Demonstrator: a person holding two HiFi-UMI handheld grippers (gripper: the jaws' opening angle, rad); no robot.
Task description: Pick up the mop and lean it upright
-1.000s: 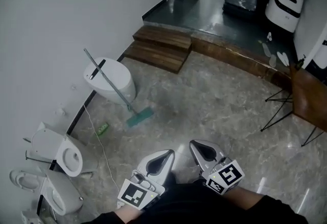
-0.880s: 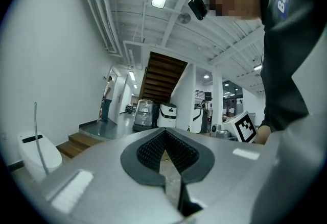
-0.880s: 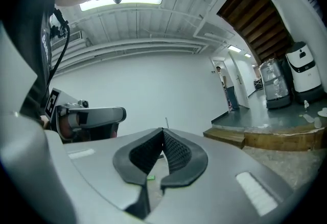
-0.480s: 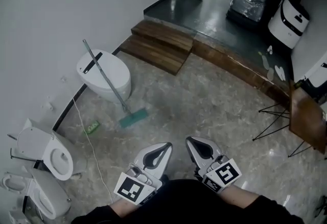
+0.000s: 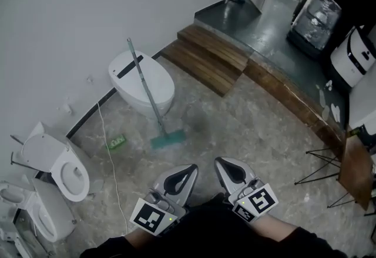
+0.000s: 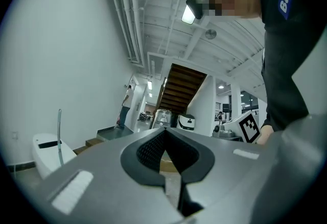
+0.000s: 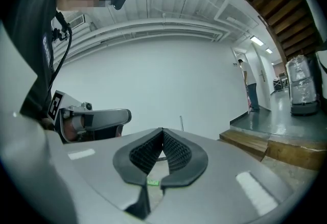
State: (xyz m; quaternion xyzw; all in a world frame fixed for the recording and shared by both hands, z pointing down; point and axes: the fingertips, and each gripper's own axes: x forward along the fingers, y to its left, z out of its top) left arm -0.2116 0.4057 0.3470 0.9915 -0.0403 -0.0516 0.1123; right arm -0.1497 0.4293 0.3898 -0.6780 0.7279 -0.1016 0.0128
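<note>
Head view: mop [image 5: 168, 140] aslant against the lidded toilet [image 5: 161, 87]; left gripper [image 5: 191, 167] and right gripper [image 5: 220, 162] jaws together.

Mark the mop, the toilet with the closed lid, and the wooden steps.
mop [image 5: 145, 89], head view, middle of handle.
toilet [image 5: 163, 85], head view, closed lid.
wooden steps [image 5: 214, 46], head view, upper tread.

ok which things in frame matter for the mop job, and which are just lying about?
Job: mop, slanted against the white toilet, head on the floor; left claw and right claw, both shut and empty; wall to lean it on.
Lying about: green item on the floor, white cable, open-lid toilet, wooden steps.
</note>
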